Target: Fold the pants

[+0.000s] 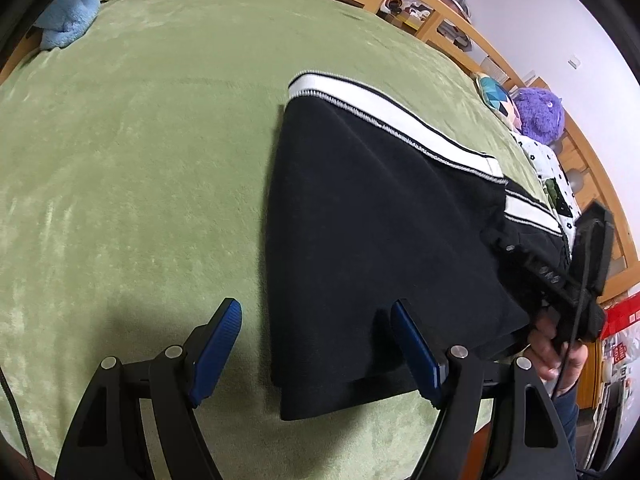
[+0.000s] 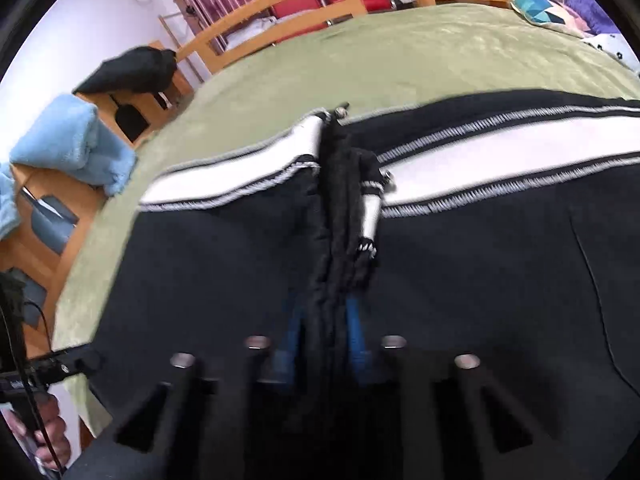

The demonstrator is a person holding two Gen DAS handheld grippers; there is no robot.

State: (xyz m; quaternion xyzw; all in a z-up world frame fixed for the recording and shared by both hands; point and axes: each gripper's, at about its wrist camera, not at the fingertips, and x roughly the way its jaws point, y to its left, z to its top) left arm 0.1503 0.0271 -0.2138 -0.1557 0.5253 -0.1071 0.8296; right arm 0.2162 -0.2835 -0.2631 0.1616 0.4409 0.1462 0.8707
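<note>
Black pants with a white side stripe lie on the green bedspread, folded over. My left gripper is open just above the pants' near corner, its right blue pad over the cloth, holding nothing. My right gripper is shut on a bunched fold of the pants at the waistband, where the drawstrings hang. In the left wrist view the right gripper's body shows at the pants' right end with the hand.
A wooden bed rail runs round the far side. A light blue towel lies at the far left. A purple plush toy and a patterned cushion sit at the far right. A black garment drapes over furniture.
</note>
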